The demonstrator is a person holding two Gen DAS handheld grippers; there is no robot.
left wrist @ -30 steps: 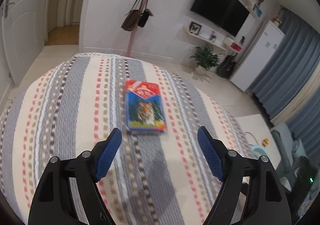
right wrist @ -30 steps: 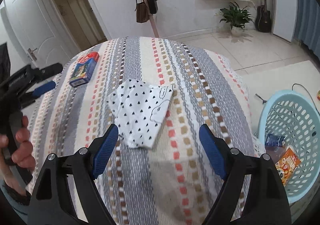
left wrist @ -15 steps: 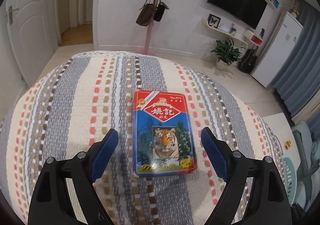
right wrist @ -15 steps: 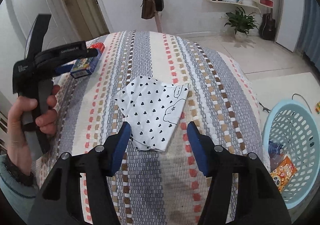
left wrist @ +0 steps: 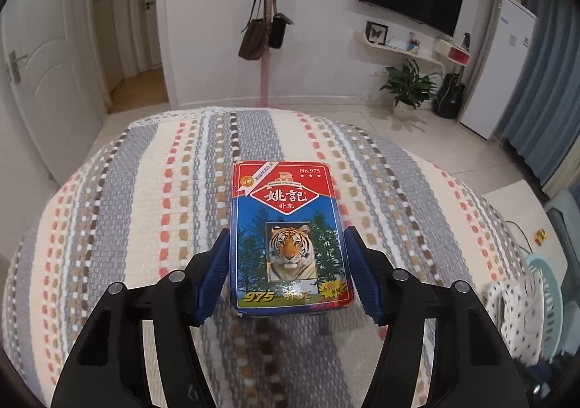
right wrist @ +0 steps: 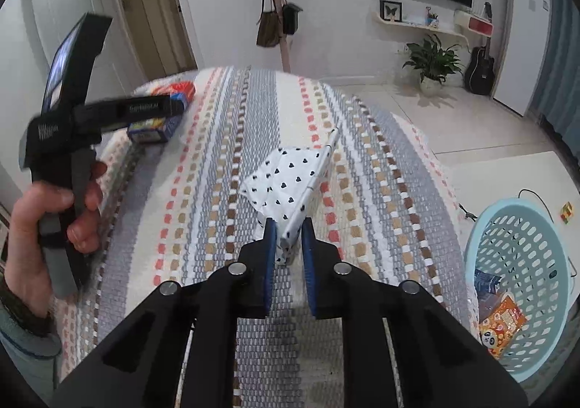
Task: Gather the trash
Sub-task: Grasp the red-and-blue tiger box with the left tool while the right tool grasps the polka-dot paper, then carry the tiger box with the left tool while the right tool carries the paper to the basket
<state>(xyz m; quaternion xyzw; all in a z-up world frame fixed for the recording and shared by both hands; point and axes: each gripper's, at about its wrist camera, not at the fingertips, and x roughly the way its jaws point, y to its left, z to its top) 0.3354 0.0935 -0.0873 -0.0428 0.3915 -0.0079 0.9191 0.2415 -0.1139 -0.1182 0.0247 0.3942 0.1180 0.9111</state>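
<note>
**Caller:** Striped bedspread (left wrist: pixel 145 219) fills both wrist views, woven bands of grey, cream and coral, with the blue basket (right wrist: pixel 522 284) on the floor off to the right of the right hand-held gripper (right wrist: pixel 288 239). And both pairs of jaws have come in from wide apart a second ago!

**Analyst:** Big change. The left hand-held gripper (left wrist: pixel 288 263) is closing around the card box (left wrist: pixel 290 237), the one with the tiger on it. The box sits squarely between the blue pads (left wrist: pixel 214 277), which look to be touching its long sides, near end just ahead of the gripper body.

**Caller:** And on the right?

**Analyst:** Jaws closing nearly together, pinching the near corner of the heart-print wrapper (right wrist: pixel 290 187). That sheet lay flat a moment back; now it is buckled into a peak straight ahead of the fingertips, the far corner sticking up off the bed.

**Caller:** So two pieces of trash secured at once?

**Analyst:** That is my read: both grasps are seating, neither item lifted clear yet. The basket already holds a couple of snack packets (right wrist: pixel 500 317). The next job, I would judge, is carrying each one over the bed edge to it. The thin wrapper could slip from so small a bite.
</note>
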